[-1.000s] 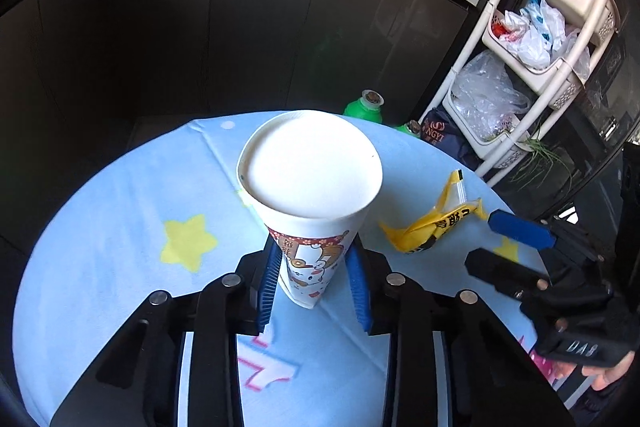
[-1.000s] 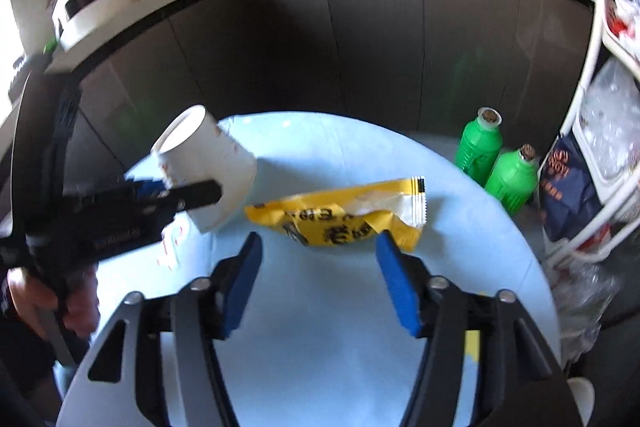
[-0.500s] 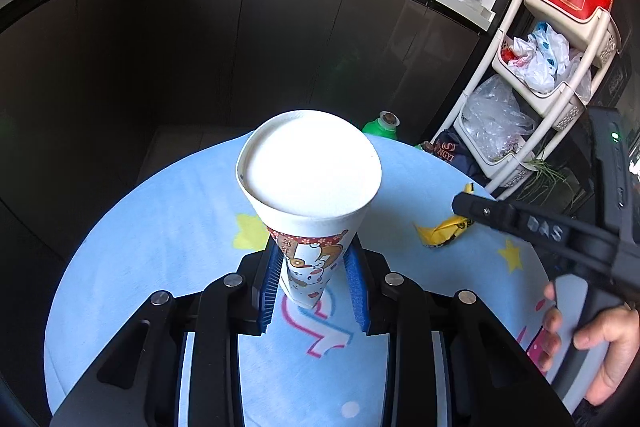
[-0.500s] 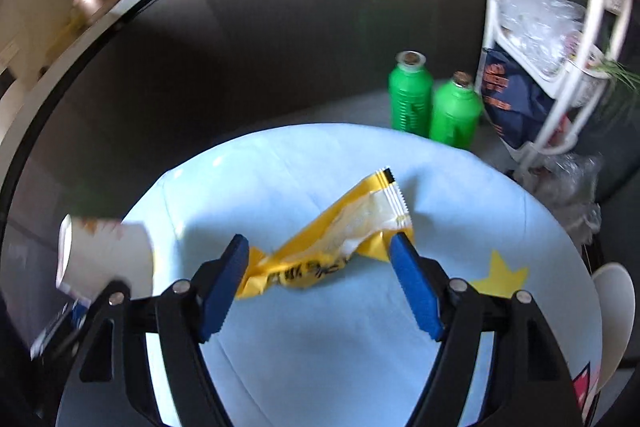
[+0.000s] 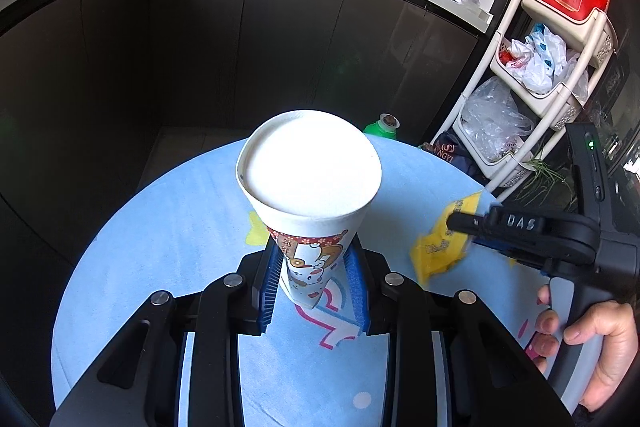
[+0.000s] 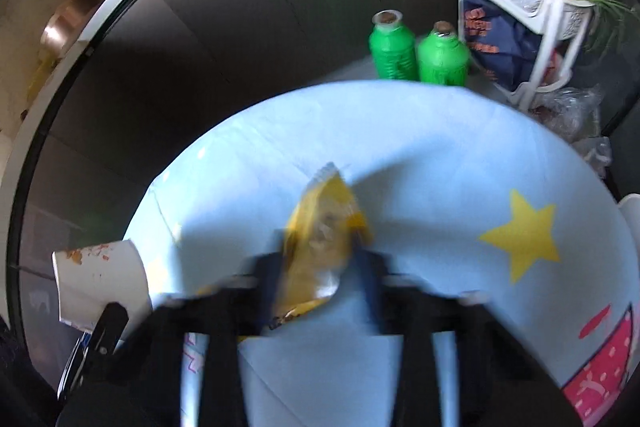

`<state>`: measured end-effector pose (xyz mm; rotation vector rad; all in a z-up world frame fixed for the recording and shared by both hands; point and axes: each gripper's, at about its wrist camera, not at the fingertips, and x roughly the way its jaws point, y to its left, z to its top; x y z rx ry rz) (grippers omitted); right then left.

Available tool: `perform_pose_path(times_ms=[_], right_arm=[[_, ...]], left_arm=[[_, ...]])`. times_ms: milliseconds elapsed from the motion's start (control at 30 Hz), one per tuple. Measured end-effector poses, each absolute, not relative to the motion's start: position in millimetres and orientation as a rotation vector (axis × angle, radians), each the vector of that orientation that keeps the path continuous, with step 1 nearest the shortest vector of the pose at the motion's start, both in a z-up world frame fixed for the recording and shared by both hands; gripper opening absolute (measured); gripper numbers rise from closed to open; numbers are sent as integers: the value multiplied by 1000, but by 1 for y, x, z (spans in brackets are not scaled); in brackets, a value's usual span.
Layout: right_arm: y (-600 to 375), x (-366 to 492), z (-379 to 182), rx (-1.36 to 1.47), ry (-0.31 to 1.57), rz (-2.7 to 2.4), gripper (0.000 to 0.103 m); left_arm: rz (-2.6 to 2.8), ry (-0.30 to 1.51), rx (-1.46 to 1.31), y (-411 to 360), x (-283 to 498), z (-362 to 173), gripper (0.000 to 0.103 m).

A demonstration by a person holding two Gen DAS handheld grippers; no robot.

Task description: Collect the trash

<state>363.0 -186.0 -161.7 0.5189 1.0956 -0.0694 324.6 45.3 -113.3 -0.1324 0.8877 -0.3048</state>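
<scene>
My left gripper point(image 5: 312, 285) is shut on a white paper cup point(image 5: 310, 195) with a cartoon print and holds it upright above the round blue table point(image 5: 168, 227). The cup also shows at the left of the right wrist view point(image 6: 100, 279). My right gripper point(image 6: 318, 267) is shut on a yellow snack wrapper point(image 6: 324, 239) and holds it just above the table; this view is blurred. In the left wrist view the wrapper point(image 5: 440, 247) hangs from the right gripper point(image 5: 472, 231) at the right.
Two green bottles point(image 6: 416, 55) stand on the floor beyond the table's far edge. A white shelf rack point(image 5: 532, 75) with plastic bags stands at the right. Dark cabinets point(image 5: 200, 47) under a white counter run behind the table.
My right gripper has closed on the yellow wrapper and lifted it off the table. My left gripper has raised the cup higher above the table.
</scene>
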Motion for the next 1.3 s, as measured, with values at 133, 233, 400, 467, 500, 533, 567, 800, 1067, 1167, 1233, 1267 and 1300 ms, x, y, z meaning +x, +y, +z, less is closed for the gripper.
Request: perform_pose_path(times_ms=[133, 233, 400, 467, 500, 533, 567, 800, 1067, 1167, 1233, 1267, 1300], right_arm=[[-185, 350, -152, 481, 1052, -2, 11], [-184, 330, -135, 424, 1002, 47, 11], [-192, 285, -106, 325, 933, 89, 11], [-199, 264, -97, 303, 910, 90, 11], [-204, 251, -92, 297, 899, 92, 11], [-208, 241, -89, 293, 892, 88, 11], [-214, 230, -85, 289, 884, 85, 11], [-261, 159, -79, 303, 871, 49, 11], [-328, 93, -88, 364, 861, -70, 11], [-352, 76, -93, 376, 853, -115, 11], [-371, 64, -96, 375, 847, -152, 11], [-381, 59, -99, 382, 846, -167, 11], [-388, 58, -101, 389, 847, -181, 11]], left_arm=[[-309, 886, -110, 44, 318, -110, 29], [-319, 876, -103, 44, 311, -102, 29], [-352, 848, -74, 37, 286, -81, 28], [-375, 844, -62, 31, 275, -75, 28], [-388, 844, -54, 27, 269, -73, 28], [-402, 842, -45, 23, 262, -70, 28], [-419, 839, -35, 18, 254, -68, 28], [-557, 862, -11, -24, 205, -63, 28], [-749, 872, 44, -110, 157, -57, 29], [-810, 878, 54, -144, 148, -55, 29], [-844, 877, 63, -163, 144, -55, 29], [-872, 874, 68, -175, 142, -55, 29], [-897, 872, 67, -186, 140, -55, 29]])
